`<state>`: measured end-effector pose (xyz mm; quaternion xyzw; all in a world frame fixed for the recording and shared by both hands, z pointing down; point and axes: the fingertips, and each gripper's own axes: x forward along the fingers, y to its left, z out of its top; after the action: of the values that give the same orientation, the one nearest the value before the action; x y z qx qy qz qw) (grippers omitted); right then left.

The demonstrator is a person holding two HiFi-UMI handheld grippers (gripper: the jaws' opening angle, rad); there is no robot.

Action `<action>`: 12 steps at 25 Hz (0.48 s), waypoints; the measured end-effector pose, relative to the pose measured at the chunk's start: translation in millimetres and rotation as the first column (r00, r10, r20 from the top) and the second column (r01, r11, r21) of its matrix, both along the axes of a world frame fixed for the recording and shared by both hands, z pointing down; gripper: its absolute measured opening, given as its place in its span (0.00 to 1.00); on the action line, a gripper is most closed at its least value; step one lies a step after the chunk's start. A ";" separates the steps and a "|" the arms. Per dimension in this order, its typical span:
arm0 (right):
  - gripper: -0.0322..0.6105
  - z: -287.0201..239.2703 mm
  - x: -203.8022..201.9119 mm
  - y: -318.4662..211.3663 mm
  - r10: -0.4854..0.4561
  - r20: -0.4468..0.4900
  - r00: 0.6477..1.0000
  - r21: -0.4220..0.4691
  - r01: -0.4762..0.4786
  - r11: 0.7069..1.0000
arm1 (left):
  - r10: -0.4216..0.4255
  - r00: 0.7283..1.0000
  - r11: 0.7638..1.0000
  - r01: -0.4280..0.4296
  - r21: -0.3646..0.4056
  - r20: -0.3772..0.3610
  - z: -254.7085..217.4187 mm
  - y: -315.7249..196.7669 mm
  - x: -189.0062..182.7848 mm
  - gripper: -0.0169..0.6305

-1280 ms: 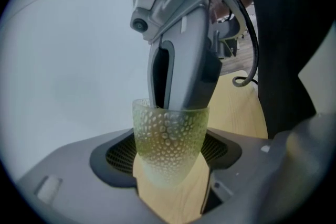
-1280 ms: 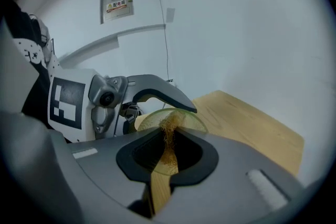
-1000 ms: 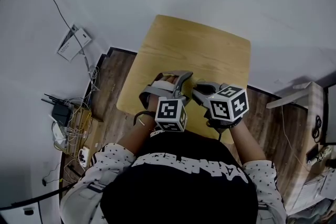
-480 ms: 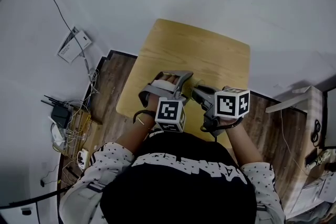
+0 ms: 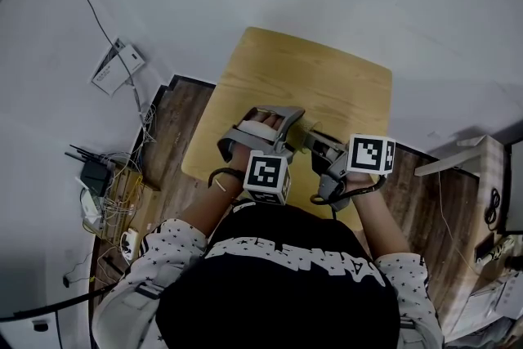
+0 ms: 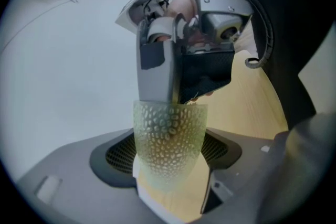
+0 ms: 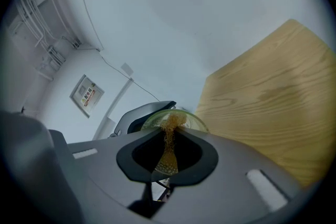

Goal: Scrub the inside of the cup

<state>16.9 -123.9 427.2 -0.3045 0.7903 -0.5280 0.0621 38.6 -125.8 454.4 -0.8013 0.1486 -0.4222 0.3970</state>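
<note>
A greenish cup (image 6: pixel 168 134) with a dimpled surface sits between the jaws of my left gripper (image 6: pixel 169 168), which is shut on it and holds it above the wooden table (image 5: pixel 327 78). My right gripper (image 7: pixel 168 136) is shut on a golden mesh scrub pad (image 7: pixel 169 157), and its tips reach into the cup's mouth (image 7: pixel 184 118). In the left gripper view the right gripper (image 6: pixel 168 93) comes down into the cup from above. In the head view the left gripper (image 5: pixel 274 123) and the right gripper (image 5: pixel 315 141) meet over the table's near edge, and the cup is mostly hidden.
The small table stands on dark wood flooring beside a pale wall. A router with tangled cables (image 5: pixel 100 176) lies on the floor to the left, and a paper packet (image 5: pixel 114 65) beyond it. A white shelf (image 5: pixel 478 147) stands at the right.
My right gripper has rolled about its own axis, so its marker cube now shows a different face. The left gripper and the cup have stayed where they were.
</note>
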 end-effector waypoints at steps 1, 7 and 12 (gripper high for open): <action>0.13 0.9 2.9 1.0 0.021 0.014 1.000 -0.034 -0.020 0.999 | 0.005 1.000 1.000 -0.005 0.012 0.007 -1.1 -0.8 0.2 0.59; 0.13 0.7 17.0 -3.9 0.084 0.133 0.988 -0.112 -0.070 0.991 | 0.044 0.998 0.996 -0.047 0.073 0.040 -7.6 -3.3 4.7 0.59; 0.13 -0.3 22.7 -5.2 0.115 0.244 0.963 -0.159 -0.078 0.984 | 0.064 0.997 0.993 -0.069 0.094 0.048 -10.0 -2.7 9.2 0.59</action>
<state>39.7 -129.1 426.9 -0.2770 0.7189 -0.6158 0.1651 47.8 -128.6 444.4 -0.7762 0.1329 -0.4191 0.4519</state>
